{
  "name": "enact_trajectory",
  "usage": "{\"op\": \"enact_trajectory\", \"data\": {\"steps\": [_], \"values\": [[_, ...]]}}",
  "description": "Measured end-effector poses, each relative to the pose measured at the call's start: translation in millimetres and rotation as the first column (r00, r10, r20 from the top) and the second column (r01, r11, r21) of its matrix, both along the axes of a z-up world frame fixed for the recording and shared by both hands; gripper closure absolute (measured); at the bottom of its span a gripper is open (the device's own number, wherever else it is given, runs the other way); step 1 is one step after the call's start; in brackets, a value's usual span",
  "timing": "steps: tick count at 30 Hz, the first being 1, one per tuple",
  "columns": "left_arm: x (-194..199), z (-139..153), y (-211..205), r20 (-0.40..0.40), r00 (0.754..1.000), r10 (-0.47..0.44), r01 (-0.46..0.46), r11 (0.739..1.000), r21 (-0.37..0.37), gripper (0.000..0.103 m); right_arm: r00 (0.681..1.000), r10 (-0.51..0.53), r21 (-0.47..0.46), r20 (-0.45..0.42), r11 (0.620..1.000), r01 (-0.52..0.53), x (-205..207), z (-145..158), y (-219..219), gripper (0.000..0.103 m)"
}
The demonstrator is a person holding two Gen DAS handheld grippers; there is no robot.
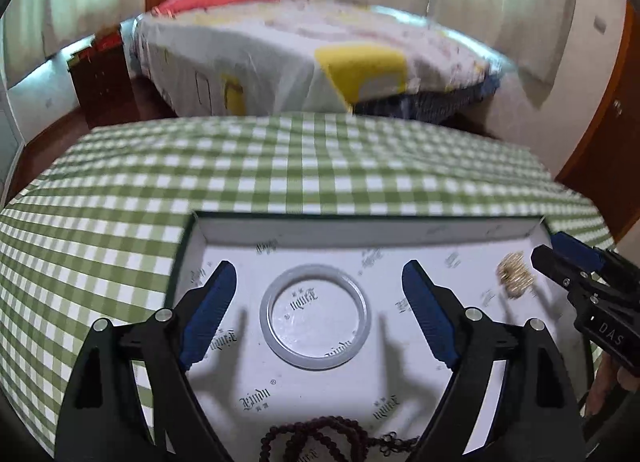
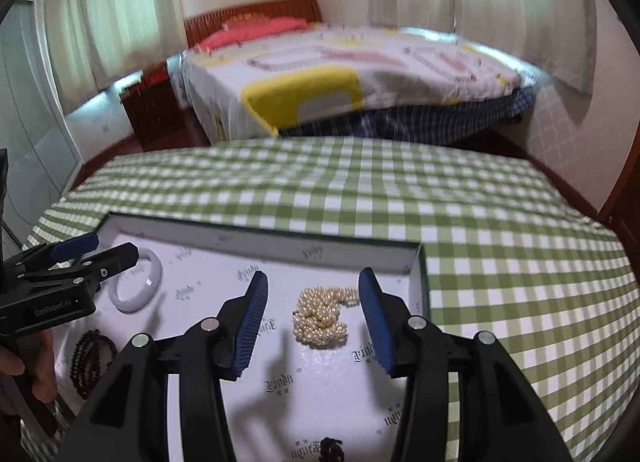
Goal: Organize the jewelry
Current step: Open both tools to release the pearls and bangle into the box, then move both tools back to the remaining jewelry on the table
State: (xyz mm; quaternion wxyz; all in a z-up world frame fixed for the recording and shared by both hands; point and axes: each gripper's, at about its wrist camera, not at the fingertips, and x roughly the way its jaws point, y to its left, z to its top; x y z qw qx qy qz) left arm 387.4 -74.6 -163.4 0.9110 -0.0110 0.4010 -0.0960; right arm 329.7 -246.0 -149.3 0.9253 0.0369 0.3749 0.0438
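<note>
A shallow white-lined box (image 1: 360,226) with a dark rim lies on the checked table. A pale bangle (image 1: 276,336) lies flat in it, between the spread fingers of my left gripper (image 1: 319,269), and the blue pads stand clear of it. A heap of cream pearls (image 2: 320,320) lies in the box's (image 2: 260,240) right part. My right gripper (image 2: 313,274) is open around the pearls without touching them. A dark bead bracelet (image 1: 320,434) lies at the box's near edge. From the side, the right gripper (image 1: 548,246) shows beside the blurred pearls (image 1: 514,276), and the left gripper (image 2: 114,246) shows over the bangle (image 2: 136,294).
A green-and-white checked cloth (image 1: 280,169) covers the table beyond and beside the box. The dark beads (image 2: 90,362) lie near a hand (image 2: 36,370) at the lower left. Behind the table stand a bed (image 2: 360,61), a red-brown nightstand (image 1: 102,77) and curtained windows.
</note>
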Motion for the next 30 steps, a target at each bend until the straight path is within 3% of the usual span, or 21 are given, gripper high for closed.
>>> {"op": "enact_trajectory", "data": {"steps": [4, 8, 12, 20, 30], "values": [[-30, 25, 3, 0.14, 0.99, 0.018, -0.021, 0.999, 0.024, 0.019, 0.995, -0.011, 0.001, 0.103, 1.0, 0.011, -24, 20, 2, 0.056], [-72, 49, 3, 0.276, 0.961, 0.014, -0.031, 0.998, 0.058, 0.018, 0.982, -0.027, 0.011, 0.184, 1.0, 0.025, -56, 36, 4, 0.056], [-112, 63, 8, 0.349, 0.936, 0.03, -0.048, 0.998, 0.042, 0.017, 0.976, -0.038, 0.013, 0.215, 0.999, 0.036, -88, 40, 9, 0.056], [-179, 60, 24, 0.356, 0.932, 0.067, -0.071, 0.997, -0.001, 0.017, 0.983, -0.037, -0.011, 0.18, 0.999, 0.04, -153, 20, 23, 0.056], [-247, 27, 32, 0.334, 0.941, 0.057, -0.088, 0.993, 0.08, 0.017, 0.994, -0.057, 0.019, 0.091, 0.998, 0.055, -202, -22, 29, 0.06]]}}
